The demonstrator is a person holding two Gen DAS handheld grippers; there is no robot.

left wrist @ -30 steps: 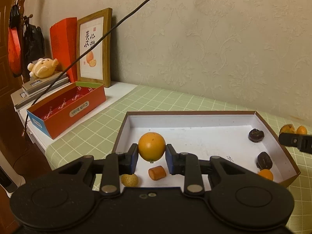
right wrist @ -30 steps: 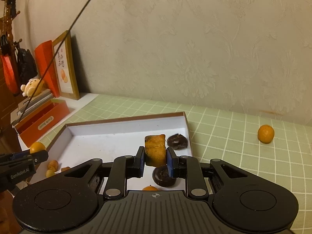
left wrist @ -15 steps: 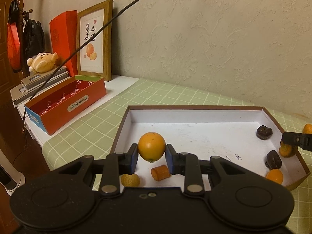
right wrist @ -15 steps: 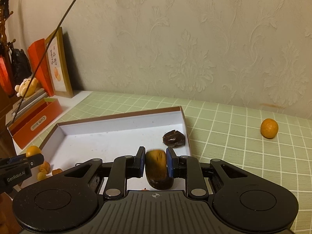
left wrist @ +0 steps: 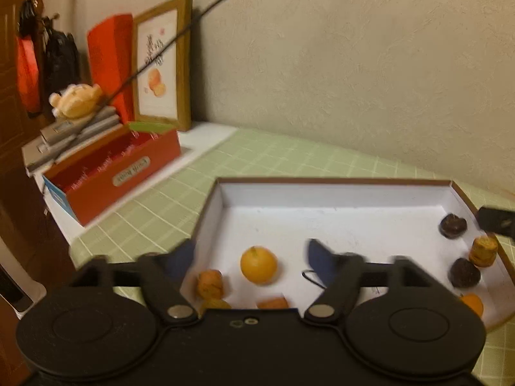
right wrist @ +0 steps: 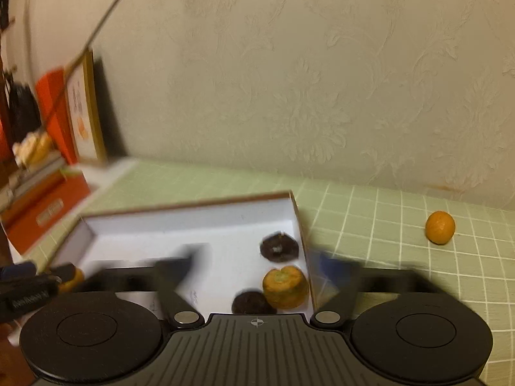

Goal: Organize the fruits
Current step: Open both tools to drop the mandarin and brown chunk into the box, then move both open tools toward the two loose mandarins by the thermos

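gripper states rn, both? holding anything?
Left gripper: open, fingers just spread, holding nothing; the orange sits loose in the box.
Right gripper: open, just spread, holding nothing; the brown-orange fruit sits in the box.

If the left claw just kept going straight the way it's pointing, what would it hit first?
Probably the round orange, lying in the white box between the open left claw fingers. Depth is unclear; it could pass over the orange and meet the box floor instead.

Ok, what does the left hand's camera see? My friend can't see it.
The left gripper hangs open over a white box, with a round orange lying loose between its fingers. Other small orange and dark fruits sit in the box.
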